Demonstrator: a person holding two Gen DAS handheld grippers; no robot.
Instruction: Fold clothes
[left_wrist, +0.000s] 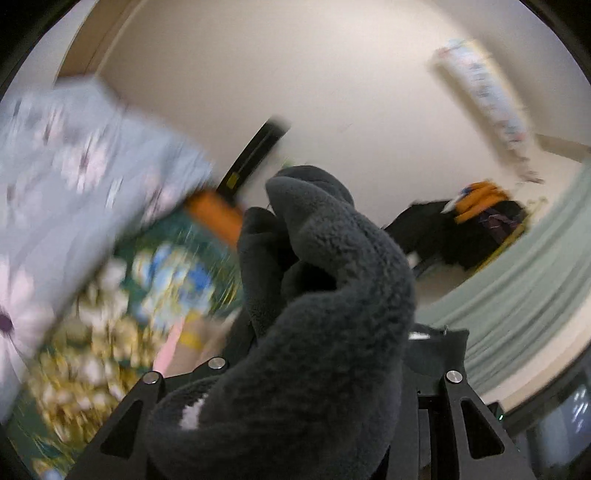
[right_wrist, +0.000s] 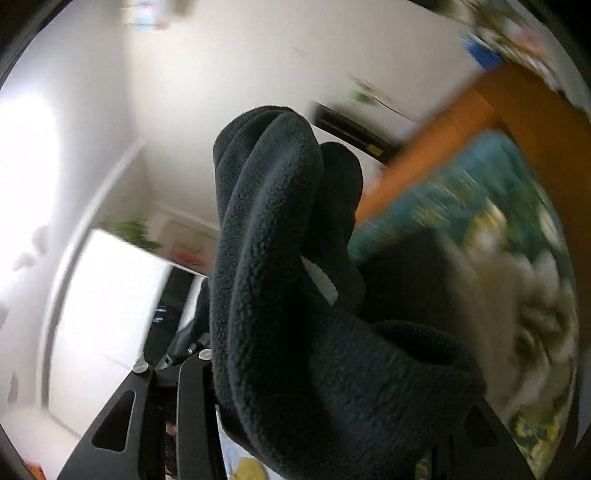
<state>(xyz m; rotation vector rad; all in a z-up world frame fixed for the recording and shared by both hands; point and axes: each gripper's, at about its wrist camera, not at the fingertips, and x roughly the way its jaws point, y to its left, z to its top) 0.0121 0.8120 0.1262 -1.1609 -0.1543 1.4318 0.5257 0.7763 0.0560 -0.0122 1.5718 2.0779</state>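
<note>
**Dark fleece bunched over both grippers, raised in front of the wall**

The dark grey fleece garment (left_wrist: 325, 280) fills the middle of both wrist views, gathered into thick rolled folds. In the left view it drapes over the left gripper (left_wrist: 295, 387), covering the space between the black arms, and its folded top edge rises in front of the pale wall (left_wrist: 332, 92). A small white patch (left_wrist: 192, 415) shows on the cloth low at the left. In the right view the same fleece (right_wrist: 280, 258) stands up in several stacked, rounded edges above the right gripper (right_wrist: 295, 387), with a white label (right_wrist: 320, 282) showing in a crease. Cloth hides the tips on both sides, so I cannot tell how the jaws stand, wide or narrow, or whether they pinch the fabric.

Around the garment, everything is blurred. Left of it in the left view lie a grey-blue flowered cloth (left_wrist: 74, 177) and a green patterned cover (left_wrist: 155, 280) with an orange edge (left_wrist: 218, 214). To the right hang pale green curtains (left_wrist: 524, 295), and a dark heap with something orange on top (left_wrist: 476, 221) sits by the wall. In the right view a bright window (right_wrist: 103, 302) lies to the left.
</note>
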